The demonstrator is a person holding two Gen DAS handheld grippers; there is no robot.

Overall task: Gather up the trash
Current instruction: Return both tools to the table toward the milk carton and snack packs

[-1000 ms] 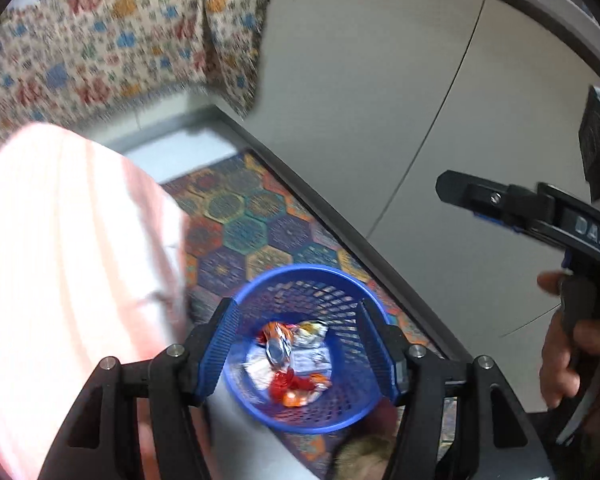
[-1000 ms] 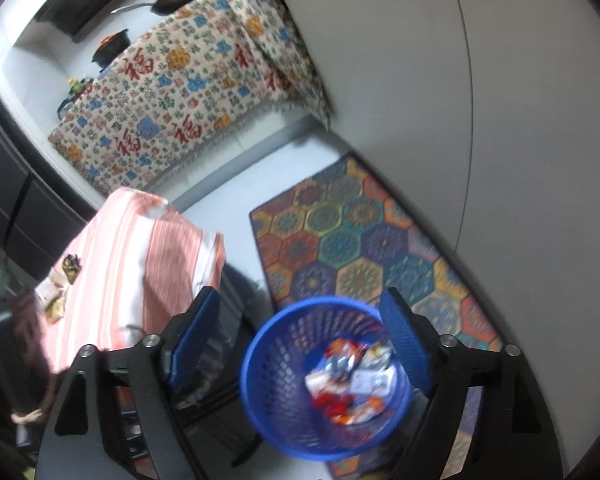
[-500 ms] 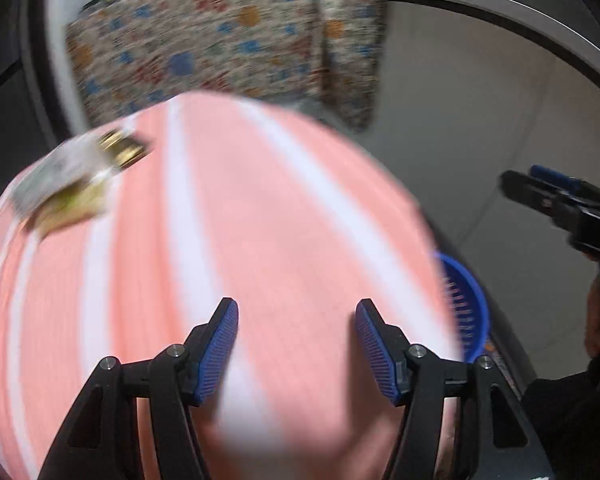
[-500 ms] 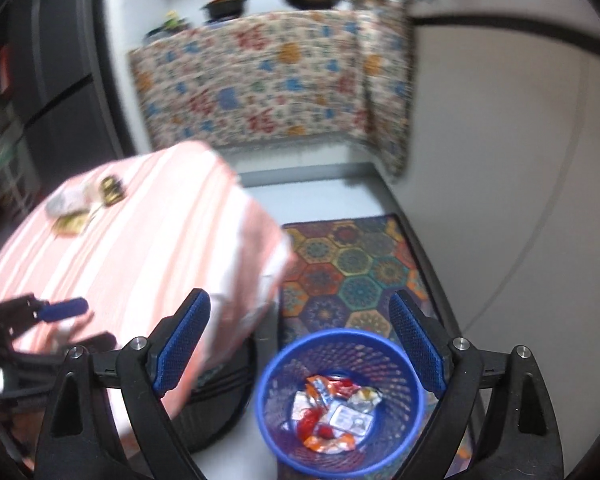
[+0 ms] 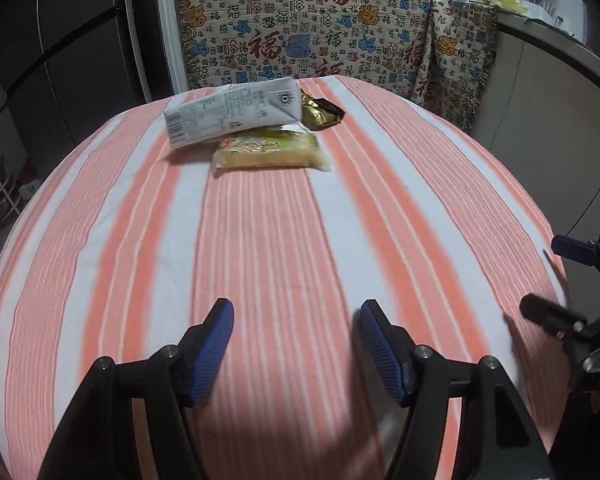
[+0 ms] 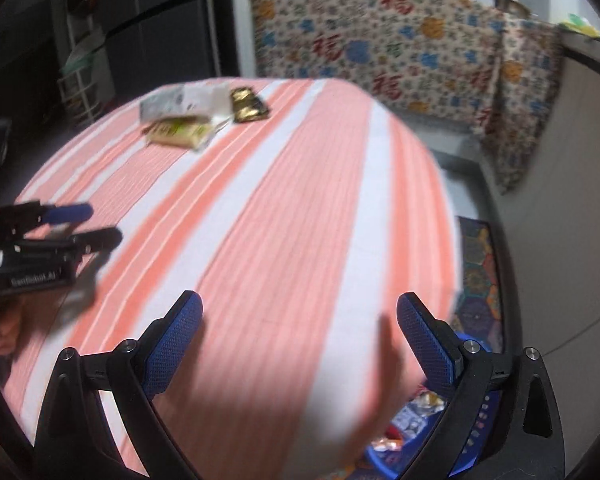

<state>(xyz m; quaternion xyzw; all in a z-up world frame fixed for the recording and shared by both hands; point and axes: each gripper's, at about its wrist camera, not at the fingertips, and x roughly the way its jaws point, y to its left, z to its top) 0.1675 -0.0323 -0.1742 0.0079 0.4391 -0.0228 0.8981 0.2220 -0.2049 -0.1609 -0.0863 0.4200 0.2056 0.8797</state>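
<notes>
Three pieces of trash lie at the far side of the striped table [image 5: 300,240]: a white carton [image 5: 232,114], a yellow packet [image 5: 270,152] in front of it, and a gold wrapper [image 5: 320,112] to its right. They also show in the right wrist view: carton [image 6: 184,104], packet [image 6: 178,132], wrapper [image 6: 248,106]. My left gripper [image 5: 296,332] is open and empty over the near part of the table. My right gripper [image 6: 300,332] is open and empty over the table's right edge. The blue basket [image 6: 416,436] with wrappers sits on the floor below.
A patterned cloth [image 5: 320,36] covers the counter behind the table. A dark fridge [image 5: 60,48] stands at the left. A colourful hexagon mat [image 6: 480,280] lies on the floor right of the table. A grey wall [image 6: 572,200] is at the right.
Both grippers have swung up from over the blue basket to over the striped table. The trash at the table's far side has come into view. Both stay open.
</notes>
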